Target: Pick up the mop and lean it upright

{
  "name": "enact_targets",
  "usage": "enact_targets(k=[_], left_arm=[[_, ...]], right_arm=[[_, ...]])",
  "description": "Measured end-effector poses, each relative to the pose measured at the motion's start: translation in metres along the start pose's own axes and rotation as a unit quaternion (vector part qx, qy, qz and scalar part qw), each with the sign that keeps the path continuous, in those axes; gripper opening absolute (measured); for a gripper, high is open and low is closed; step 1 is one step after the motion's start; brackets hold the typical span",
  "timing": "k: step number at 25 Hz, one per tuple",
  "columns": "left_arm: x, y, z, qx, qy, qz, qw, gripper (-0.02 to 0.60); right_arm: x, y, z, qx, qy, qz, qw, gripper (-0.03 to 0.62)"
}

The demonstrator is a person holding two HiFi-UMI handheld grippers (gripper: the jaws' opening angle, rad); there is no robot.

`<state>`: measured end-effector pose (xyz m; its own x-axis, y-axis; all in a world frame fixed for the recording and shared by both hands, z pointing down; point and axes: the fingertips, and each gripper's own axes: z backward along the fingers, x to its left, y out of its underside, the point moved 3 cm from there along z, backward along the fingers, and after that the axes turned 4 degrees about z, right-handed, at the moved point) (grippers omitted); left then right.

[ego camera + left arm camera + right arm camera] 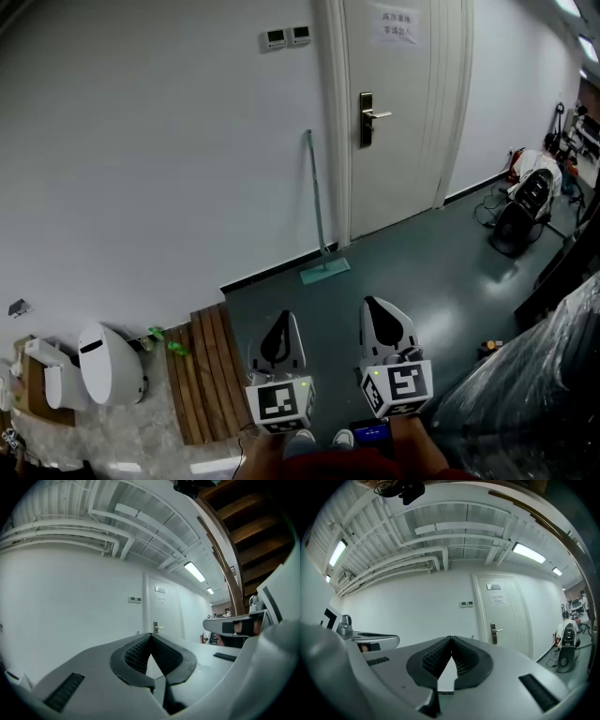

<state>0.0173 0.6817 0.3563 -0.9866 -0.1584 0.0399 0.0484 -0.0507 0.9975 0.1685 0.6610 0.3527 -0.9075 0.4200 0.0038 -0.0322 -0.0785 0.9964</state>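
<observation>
Grey floor [403, 281] runs away from me to a white wall [169, 141] with a closed door [398, 103] in it. In the head view, the mop [317, 202] stands at the floor's far edge. Its flat head is on the floor against the skirting and its handle leans upright on the wall, just left of the door frame. My left claw [283, 321] and right claw [375, 307] sit side by side low in the view, well apart from the mop and pointing towards it. Wooden slats [206, 375] lie by the floor's left edge, and a plastic-wrapped bulk [534, 375] fills the right corner.

In the left gripper view, my left claw [150, 635] has its jaws together, tips meeting, with nothing between them. The door [164, 613] shows beyond.

In the right gripper view, my right claw [451, 639] is likewise closed at the tips and empty, aimed level at the wall, with the door [506, 616] to the right.
</observation>
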Motion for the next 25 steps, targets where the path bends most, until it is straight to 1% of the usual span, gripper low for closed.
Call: enact_targets(k=[3,6,10,13,16,19,22,25], left_arm=[[-0.005,0.008,-0.003,0.014,-0.006,-0.004,0.9999,0.014],[-0.007,0.012,-0.011,0.016,-0.007,-0.008,0.9998,0.014],[0.002,0.018,-0.028,0.024,-0.010,-0.004,0.9997,0.014],[0.009,0.017,-0.050,0.016,-0.006,-0.001,0.9999,0.014],[0.017,0.023,-0.078,0.016,0.000,0.000,0.9999,0.014],[0.036,0.031,-0.106,0.021,0.005,0.002,0.9998,0.014],[0.063,0.028,-0.139,0.013,0.004,0.010,0.9999,0.014],[0.090,0.019,-0.175,0.000,0.011,0.019,0.9998,0.014]], right_arm=[[-0.014,0.006,0.002,-0.002,0.011,-0.021,1.000,0.018],[-0.022,0.004,-0.003,-0.006,0.014,-0.021,1.000,0.018],[-0.024,0.010,-0.022,-0.003,0.016,-0.023,1.000,0.018],[-0.027,0.016,-0.041,0.001,0.018,-0.024,1.000,0.018],[-0.036,0.028,-0.066,0.003,0.025,-0.026,0.999,0.018],[-0.038,0.033,-0.098,-0.002,0.035,-0.021,0.999,0.018],[-0.035,0.037,-0.140,0.001,0.039,-0.019,0.999,0.019],[-0.028,0.032,-0.187,-0.002,0.040,-0.014,0.999,0.020]])
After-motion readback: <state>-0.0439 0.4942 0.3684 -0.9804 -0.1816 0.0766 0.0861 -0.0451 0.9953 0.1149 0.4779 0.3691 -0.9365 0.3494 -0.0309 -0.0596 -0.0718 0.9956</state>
